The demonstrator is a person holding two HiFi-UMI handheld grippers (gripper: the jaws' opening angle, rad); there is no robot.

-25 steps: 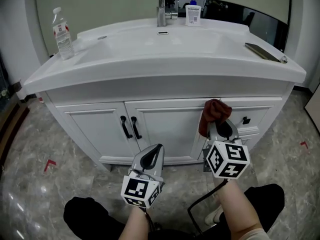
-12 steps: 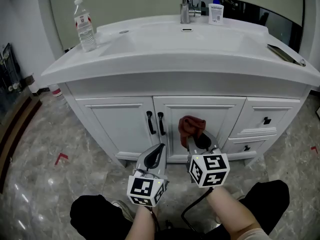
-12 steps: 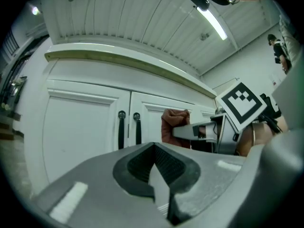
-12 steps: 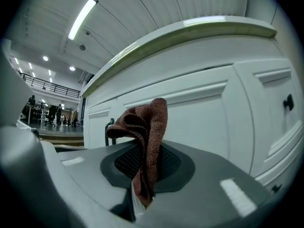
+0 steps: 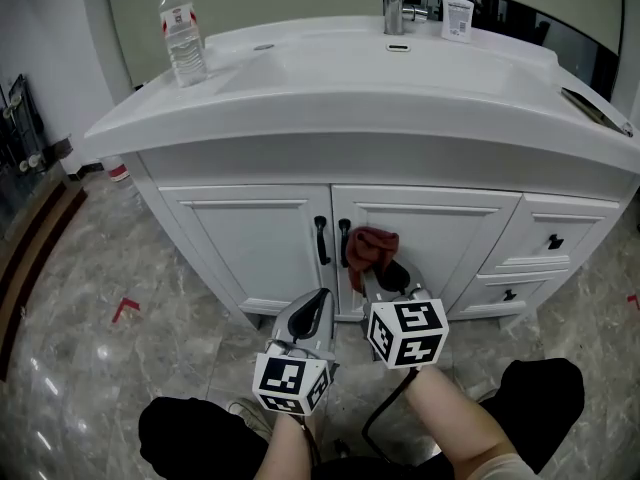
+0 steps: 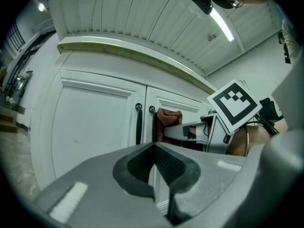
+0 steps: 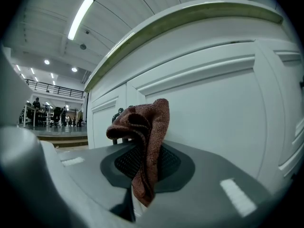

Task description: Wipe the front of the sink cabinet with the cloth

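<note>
The white sink cabinet [image 5: 250, 238] has two doors with black handles [image 5: 322, 240] and drawers at the right. My right gripper [image 5: 385, 271] is shut on a rust-red cloth [image 5: 371, 247], which it presses against the right door just beside the handles. In the right gripper view the cloth [image 7: 142, 137] is bunched between the jaws, close to the door panel [image 7: 213, 108]. My left gripper [image 5: 305, 313] hangs lower and nearer to me, shut and empty, apart from the cabinet. The left gripper view shows the cloth [image 6: 167, 120] by the handles [image 6: 138, 122].
On the basin top stand a water bottle [image 5: 182, 30] at the left, a tap [image 5: 393, 0] and a soap bottle [image 5: 458, 16] at the back. A flat dark object [image 5: 595, 108] lies at the right edge. Marble floor [image 5: 90, 348] spreads around; my knees are below.
My right gripper has carried the cloth leftward along the cabinet front, from near the drawers to the right door beside the handles. The left gripper has stayed shut and low.
</note>
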